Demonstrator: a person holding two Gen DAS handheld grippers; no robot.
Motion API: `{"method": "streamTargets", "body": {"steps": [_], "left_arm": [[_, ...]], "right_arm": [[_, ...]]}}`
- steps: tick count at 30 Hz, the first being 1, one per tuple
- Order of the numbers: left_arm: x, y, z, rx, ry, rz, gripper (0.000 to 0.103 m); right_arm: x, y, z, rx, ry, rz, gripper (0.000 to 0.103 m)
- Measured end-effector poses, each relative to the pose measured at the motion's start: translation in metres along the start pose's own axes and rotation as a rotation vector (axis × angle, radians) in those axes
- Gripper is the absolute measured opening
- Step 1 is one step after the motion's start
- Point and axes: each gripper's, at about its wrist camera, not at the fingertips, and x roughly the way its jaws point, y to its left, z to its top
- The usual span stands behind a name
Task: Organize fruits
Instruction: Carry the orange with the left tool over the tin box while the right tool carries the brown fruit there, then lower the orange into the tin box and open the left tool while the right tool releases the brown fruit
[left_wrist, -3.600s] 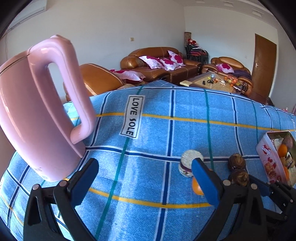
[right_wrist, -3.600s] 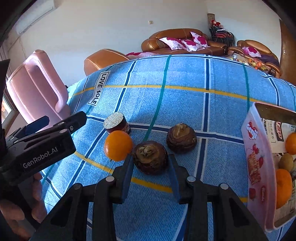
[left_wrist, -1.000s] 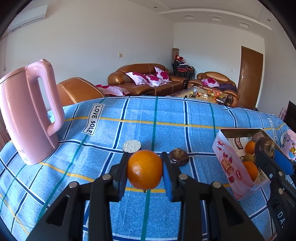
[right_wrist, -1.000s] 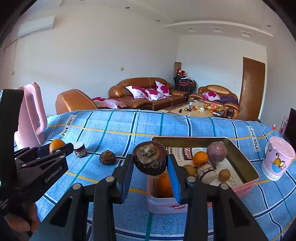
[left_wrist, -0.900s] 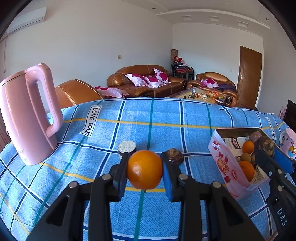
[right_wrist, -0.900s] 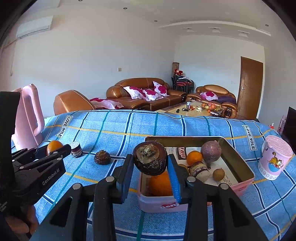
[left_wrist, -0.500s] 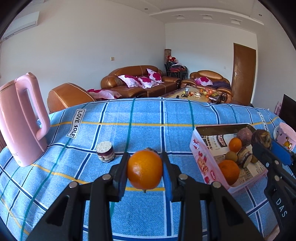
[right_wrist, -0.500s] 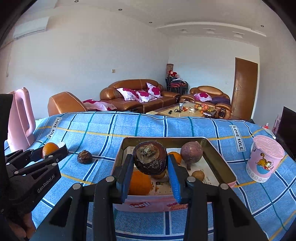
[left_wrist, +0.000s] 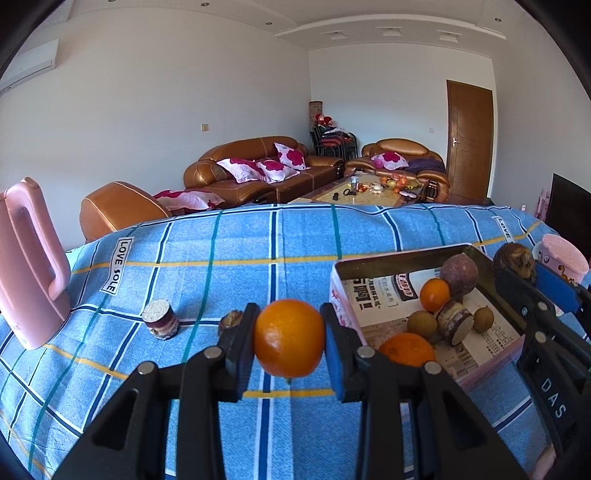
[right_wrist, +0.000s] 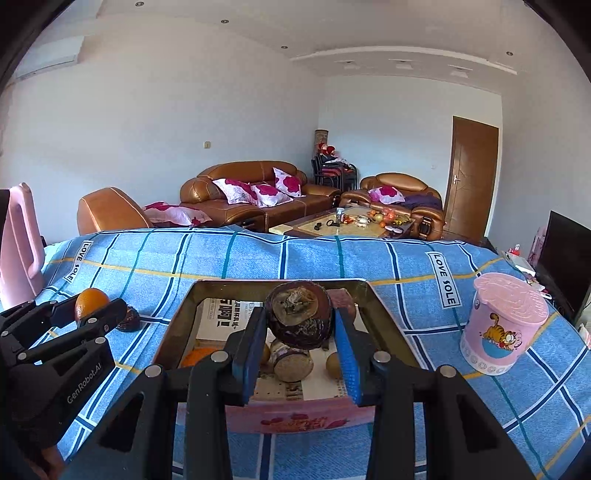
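On the counter (left_wrist: 221, 243), under a blue plaid cloth, a pink kettle (left_wrist: 26, 266) stands at the far left edge; a pink tin (right_wrist: 384, 314) sits toward the right, with a pink cup (right_wrist: 498, 325) well apart on its right; inside the tin, on printed paper, lie 2 oranges, a purple fruit (left_wrist: 459, 271), 2 small brown fruits and a cut brown-skinned piece; outside it, between kettle and tin, a short cut piece (left_wrist: 160, 319) stands on end, and a dark round fruit (left_wrist: 231, 319) lies just beside the left gripper's finger.

The left gripper (left_wrist: 289, 341) has its jaws clenched on an orange (left_wrist: 289, 338), held above the cloth, just left of the tin's near corner; the right gripper (right_wrist: 299, 330) has its jaws clamped on a dark brown fruit (right_wrist: 298, 314), cut face toward the camera, held over the tin's middle, clear of the fruit below.
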Motion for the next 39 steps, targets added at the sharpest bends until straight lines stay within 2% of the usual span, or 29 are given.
{"method": "streamTargets", "body": {"steps": [11, 21, 27, 35, 39], "left_arm": [[0.004, -0.026, 0.007, 0.025, -0.004, -0.049, 0.035], [0.020, -0.054, 0.022, 0.057, -0.005, -0.085, 0.035], [0.035, -0.070, 0.031, 0.080, 0.010, -0.096, 0.035], [0.069, -0.074, 0.036, 0.062, 0.123, -0.079, 0.035], [0.074, -0.074, 0.038, 0.073, 0.137, -0.054, 0.035]], "right_arm": [[0.008, -0.027, 0.003, 0.010, 0.002, -0.053, 0.039], [0.021, -0.059, 0.007, 0.076, 0.022, -0.120, 0.039], [0.033, -0.061, 0.008, 0.080, 0.047, -0.108, 0.039], [0.048, -0.061, 0.010, 0.085, 0.091, -0.063, 0.039], [0.059, -0.061, 0.011, 0.096, 0.127, -0.035, 0.039]]}}
